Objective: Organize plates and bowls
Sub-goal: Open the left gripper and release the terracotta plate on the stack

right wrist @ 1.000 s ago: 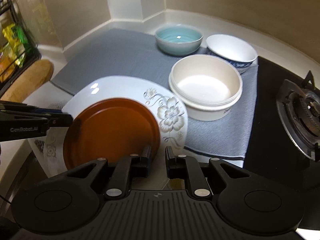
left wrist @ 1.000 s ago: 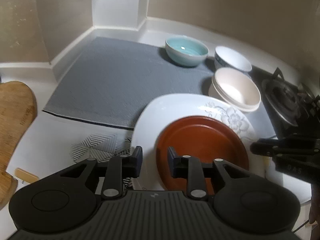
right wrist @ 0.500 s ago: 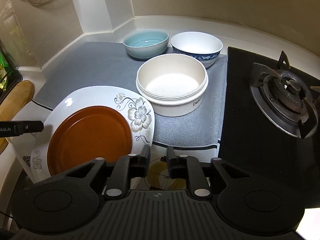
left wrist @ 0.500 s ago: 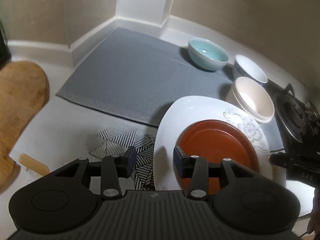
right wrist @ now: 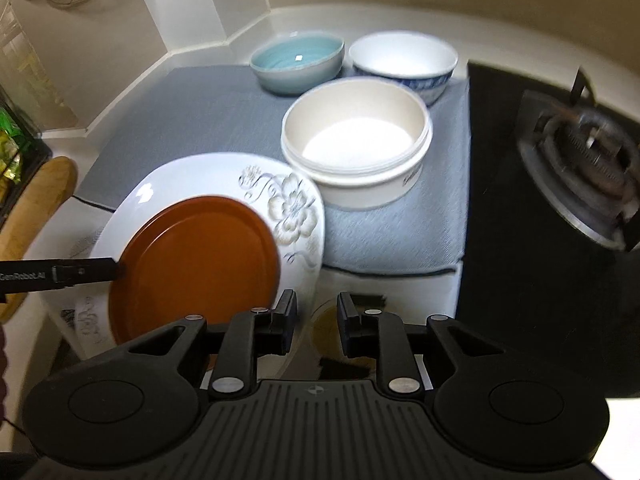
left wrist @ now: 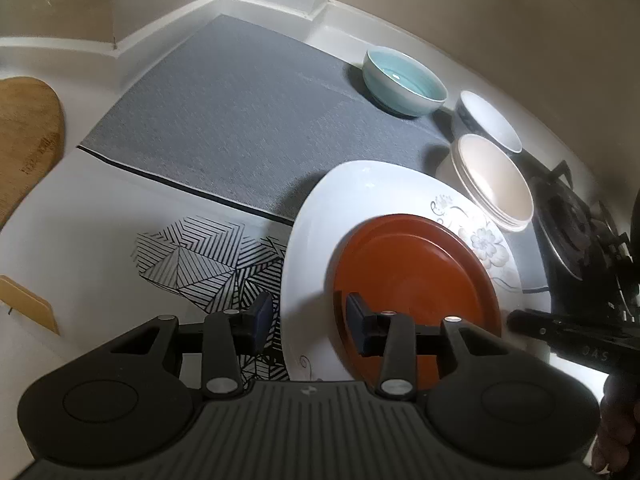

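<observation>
The left gripper [left wrist: 306,320] now stands with its jaws spread much wider than a second ago, straddling the near rim of the white floral plate [left wrist: 320,216]. The right gripper [right wrist: 317,322], nearly closed before, has parted its jaws too, beside the brown plate [right wrist: 192,264]

A white countertop [left wrist: 92,216] carries a grey mat [left wrist: 240,112] toward the far corner, a black-lined geometric trivet [left wrist: 192,264] nearer, a wooden cutting board [left wrist: 24,136] at left and a black gas hob [right wrist: 540,208] at right.
</observation>
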A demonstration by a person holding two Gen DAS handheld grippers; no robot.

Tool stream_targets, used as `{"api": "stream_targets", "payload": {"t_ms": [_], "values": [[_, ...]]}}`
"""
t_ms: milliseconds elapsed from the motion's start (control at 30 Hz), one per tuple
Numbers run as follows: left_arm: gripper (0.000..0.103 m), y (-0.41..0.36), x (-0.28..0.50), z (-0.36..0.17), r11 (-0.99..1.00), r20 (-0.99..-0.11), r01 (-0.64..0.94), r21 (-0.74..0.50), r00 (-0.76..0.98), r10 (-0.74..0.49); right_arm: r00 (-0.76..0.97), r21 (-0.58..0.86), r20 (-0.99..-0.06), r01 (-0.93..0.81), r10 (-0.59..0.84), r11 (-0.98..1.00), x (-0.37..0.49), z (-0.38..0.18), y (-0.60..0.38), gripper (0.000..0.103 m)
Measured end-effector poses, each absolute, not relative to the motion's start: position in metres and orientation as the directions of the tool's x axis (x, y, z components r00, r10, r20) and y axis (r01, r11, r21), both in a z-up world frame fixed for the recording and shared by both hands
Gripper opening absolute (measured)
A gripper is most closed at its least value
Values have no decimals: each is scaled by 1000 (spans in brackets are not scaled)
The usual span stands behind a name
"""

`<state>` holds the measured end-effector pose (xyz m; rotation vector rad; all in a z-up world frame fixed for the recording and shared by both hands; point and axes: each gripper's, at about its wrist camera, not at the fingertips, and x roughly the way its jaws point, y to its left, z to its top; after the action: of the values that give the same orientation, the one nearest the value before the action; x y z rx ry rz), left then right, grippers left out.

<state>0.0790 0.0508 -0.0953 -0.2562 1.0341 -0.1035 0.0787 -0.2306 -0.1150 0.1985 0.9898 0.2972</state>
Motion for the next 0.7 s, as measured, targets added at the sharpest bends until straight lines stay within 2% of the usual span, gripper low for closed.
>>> {"api": "stream_targets", "payload": {"t_ms": [100, 333, 700], "values": [[37, 52, 80, -98, 961, -836, -30, -276, 501, -224, 491, 323, -794, -157, 358, 933, 80, -118, -229, 24], [36, 54, 83, -102, 956, -835, -9, -292, 491, -250, 448, 382, -798, -144, 404, 913, 82, -124, -225, 24], [29, 63, 87, -103, 952, -826, 25, -305, 490, -277, 467, 365, -794, -149, 390, 919, 80, -124, -222, 21]]}}
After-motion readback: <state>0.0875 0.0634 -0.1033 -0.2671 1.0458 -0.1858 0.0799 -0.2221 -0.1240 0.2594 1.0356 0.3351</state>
